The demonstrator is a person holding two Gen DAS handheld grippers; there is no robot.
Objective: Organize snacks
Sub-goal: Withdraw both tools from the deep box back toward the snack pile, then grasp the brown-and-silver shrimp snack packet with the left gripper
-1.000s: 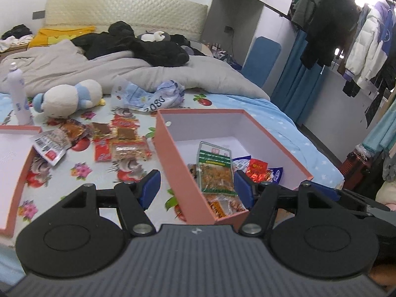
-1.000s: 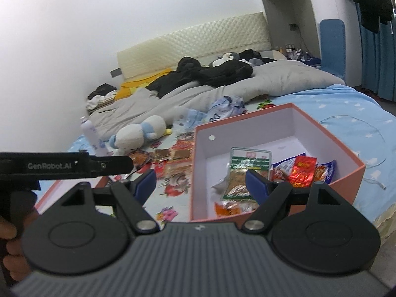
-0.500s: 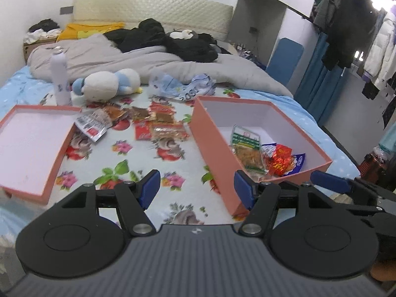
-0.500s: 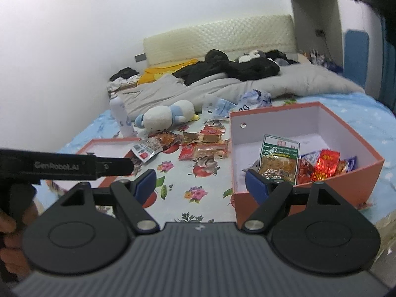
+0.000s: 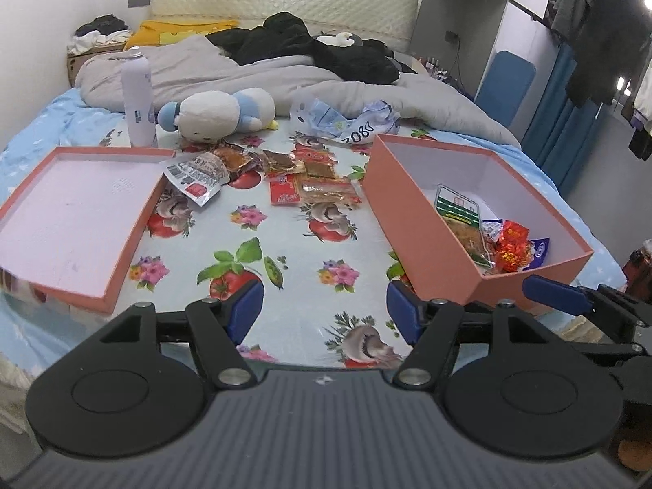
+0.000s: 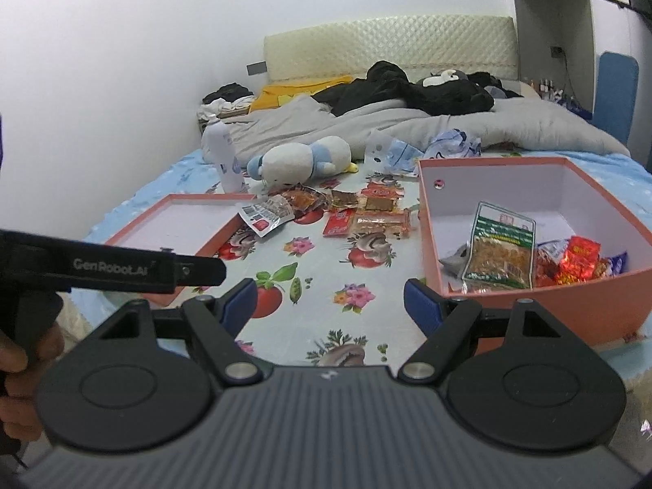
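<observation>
Both hand-held grippers, left [image 5: 320,313] and right [image 6: 330,301], have pulled back from the box [image 5: 428,240].

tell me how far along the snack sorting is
Partly done. The pink box already holds a green-topped packet and red wrappers. Nothing is in hand: the left tool and right tool are both open and empty. A cluster of loose snack packets on the bed and the box lid remain.

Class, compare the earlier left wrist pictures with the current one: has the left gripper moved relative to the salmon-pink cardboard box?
Yes. The left gripper has pulled back and leftward from the salmon-pink cardboard box; its open fingers now frame the flowered cloth instead.
</observation>
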